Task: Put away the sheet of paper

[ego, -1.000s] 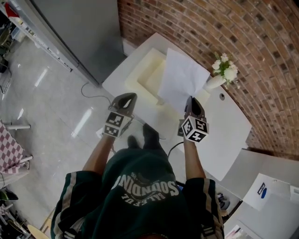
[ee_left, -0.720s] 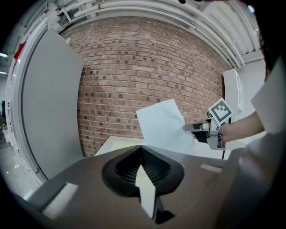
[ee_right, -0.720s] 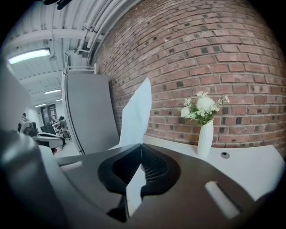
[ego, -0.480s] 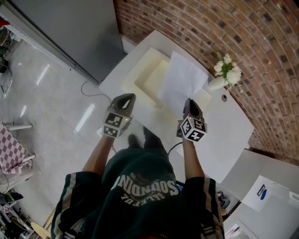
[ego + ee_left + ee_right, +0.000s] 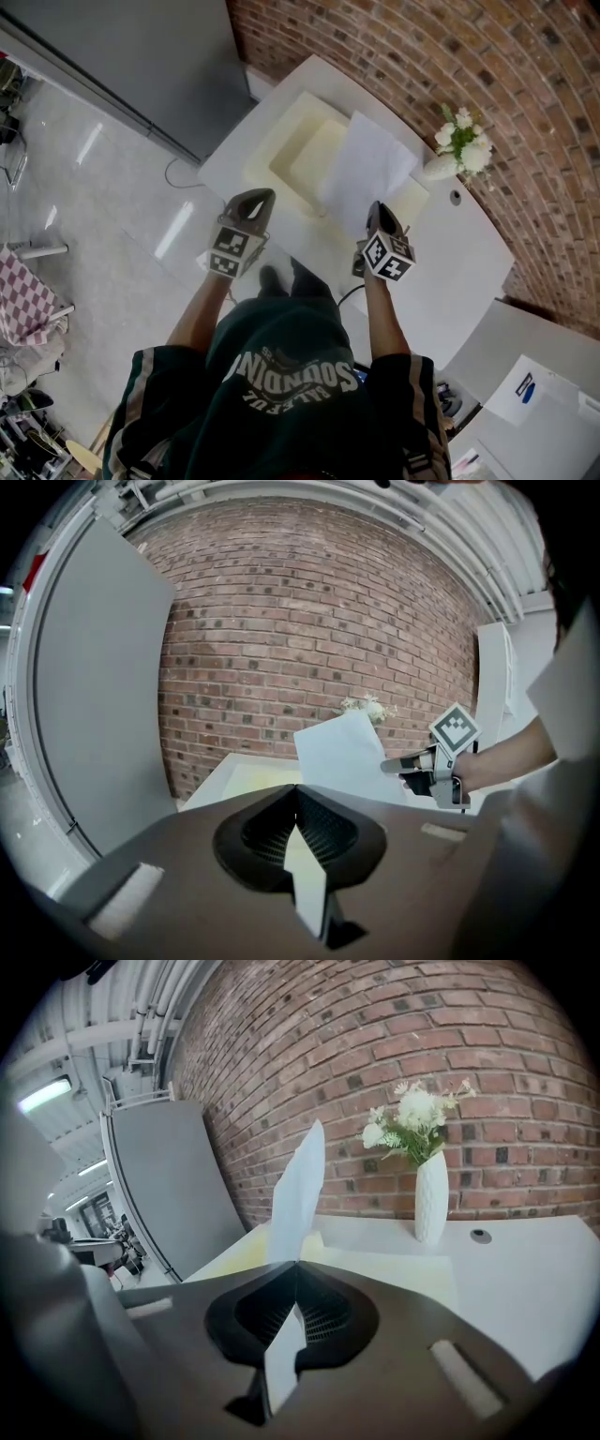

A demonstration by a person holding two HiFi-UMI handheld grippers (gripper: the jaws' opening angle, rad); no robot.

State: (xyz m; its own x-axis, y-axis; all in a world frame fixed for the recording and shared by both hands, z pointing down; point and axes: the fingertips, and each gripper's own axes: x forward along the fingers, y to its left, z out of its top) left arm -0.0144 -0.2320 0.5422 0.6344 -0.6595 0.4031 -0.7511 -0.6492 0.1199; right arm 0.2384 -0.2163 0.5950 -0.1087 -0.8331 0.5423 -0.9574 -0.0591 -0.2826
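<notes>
Right tongs: my right gripper [image 5: 377,210] is pressed shut on the near edge of the thin white sheet of paper [image 5: 370,169], which rises from the jaws towards the far wall.
Left tongs: my left gripper [image 5: 257,195] is pressed together on nothing. It hovers at the near left, apart from the sheet.
Sheet: it hangs in the air above the right part of the pale yellow, shallow rectangular tray [image 5: 281,150] on the white table [image 5: 450,272].
Change: very little in the last second. The pinch holds, the sheet has crept slightly further over the tray, and the left tongs stay where they were.
Meaning: I judge the carry nearly finished. Lowering and letting go remain, so the paper is not yet put away.
Watch: the white ribbed vase of white flowers [image 5: 439,167] stands near the sheet's far right corner.
</notes>
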